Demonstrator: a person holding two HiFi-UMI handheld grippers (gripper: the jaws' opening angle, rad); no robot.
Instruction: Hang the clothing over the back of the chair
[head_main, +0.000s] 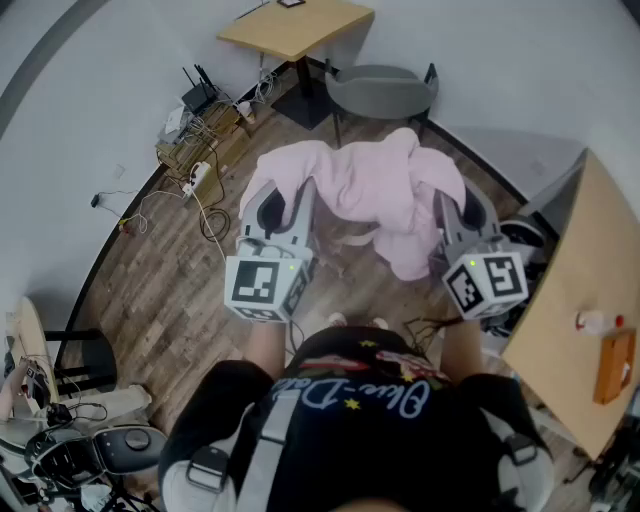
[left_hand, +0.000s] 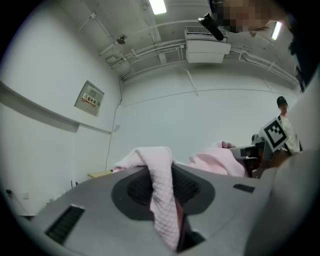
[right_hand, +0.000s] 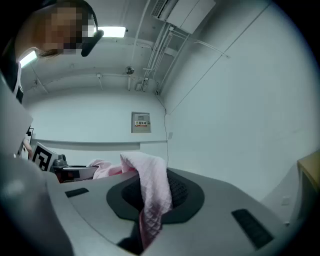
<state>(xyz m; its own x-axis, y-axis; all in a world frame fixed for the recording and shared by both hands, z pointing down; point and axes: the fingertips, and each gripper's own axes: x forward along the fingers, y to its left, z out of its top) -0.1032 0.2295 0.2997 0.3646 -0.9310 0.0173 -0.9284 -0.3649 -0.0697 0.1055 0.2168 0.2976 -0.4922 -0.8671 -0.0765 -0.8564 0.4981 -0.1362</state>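
Head view: left gripper (head_main: 287, 200) and right gripper (head_main: 460, 206) fingers pinch clothing (head_main: 370, 185) above wood floor (head_main: 170, 290).

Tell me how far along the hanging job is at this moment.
Done: the pink garment is picked up, pinched in the left tongs and right tongs. In hand: it hangs spread between them. Left: the grey chair ahead has a bare back; nothing is draped there yet.
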